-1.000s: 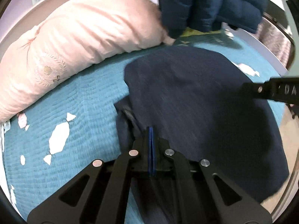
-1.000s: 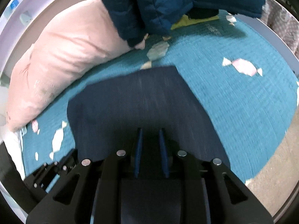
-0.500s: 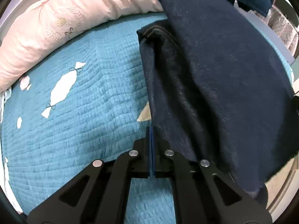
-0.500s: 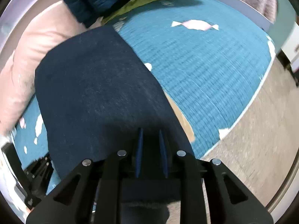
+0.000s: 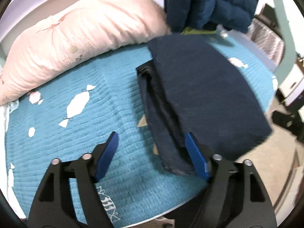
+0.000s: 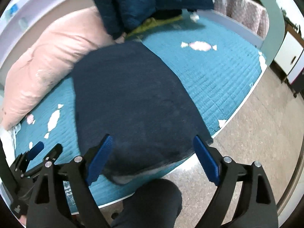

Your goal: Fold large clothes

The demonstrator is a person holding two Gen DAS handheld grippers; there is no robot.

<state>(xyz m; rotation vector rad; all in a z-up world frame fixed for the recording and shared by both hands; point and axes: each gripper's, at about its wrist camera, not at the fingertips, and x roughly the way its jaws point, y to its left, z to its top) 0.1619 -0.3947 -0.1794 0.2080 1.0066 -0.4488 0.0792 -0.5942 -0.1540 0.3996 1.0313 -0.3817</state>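
Folded navy garment (image 6: 131, 102) lay on the teal quilted bed cover (image 6: 218, 79), its far end near the pink pillow (image 6: 47, 64) and its near end hanging slightly over the bed's front edge. In the left wrist view the upper layer sat over a lower layer whose seamed edge showed along the left side. The left hand-held gripper (image 5: 152, 155) had just been opening; its blue pads stood wide apart, the right pad just beside the garment's edge, nothing pinched. The right hand-held gripper (image 6: 153, 157) had also just been opening, jaws spread above the garment's near end, not gripping it. A blue quilted jacket (image 6: 152, 1) lay at the far end of the bed.
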